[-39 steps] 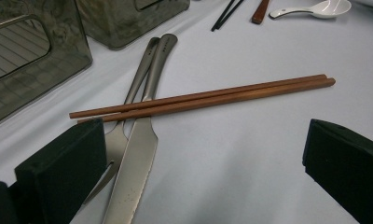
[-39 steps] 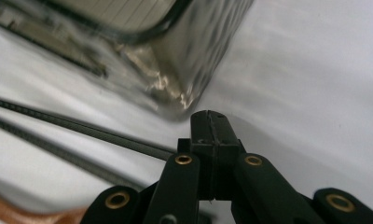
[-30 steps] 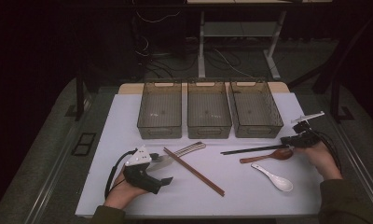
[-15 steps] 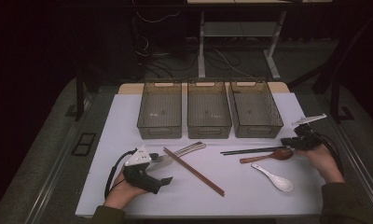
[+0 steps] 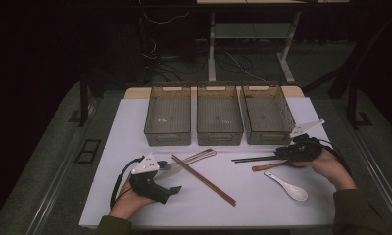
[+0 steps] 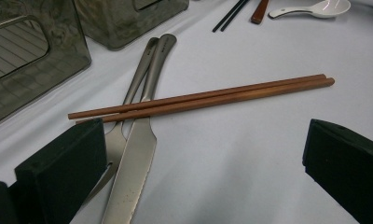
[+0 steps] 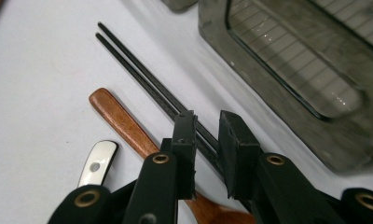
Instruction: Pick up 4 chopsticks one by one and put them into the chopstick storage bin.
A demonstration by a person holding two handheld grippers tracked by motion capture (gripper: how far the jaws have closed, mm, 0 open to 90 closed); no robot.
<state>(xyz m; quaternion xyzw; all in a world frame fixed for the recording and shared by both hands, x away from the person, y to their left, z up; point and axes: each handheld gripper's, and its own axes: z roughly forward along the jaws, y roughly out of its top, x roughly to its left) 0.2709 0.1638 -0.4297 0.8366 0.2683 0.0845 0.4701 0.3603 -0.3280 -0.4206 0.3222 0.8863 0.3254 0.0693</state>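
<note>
Three bins stand behind black chopsticks.

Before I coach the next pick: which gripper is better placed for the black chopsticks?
Right. The right gripper straddles the black chopsticks, jaws slightly apart; the left gripper sits by the brown chopsticks.

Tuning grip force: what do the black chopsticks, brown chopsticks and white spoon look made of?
Black chopsticks: probably plastic or lacquered wood; thin, matte black. Brown chopsticks: look like wood; warm brown, satin, no glare. White spoon: likely glazed ceramic, possibly melamine; glossy white with highlights.
</note>
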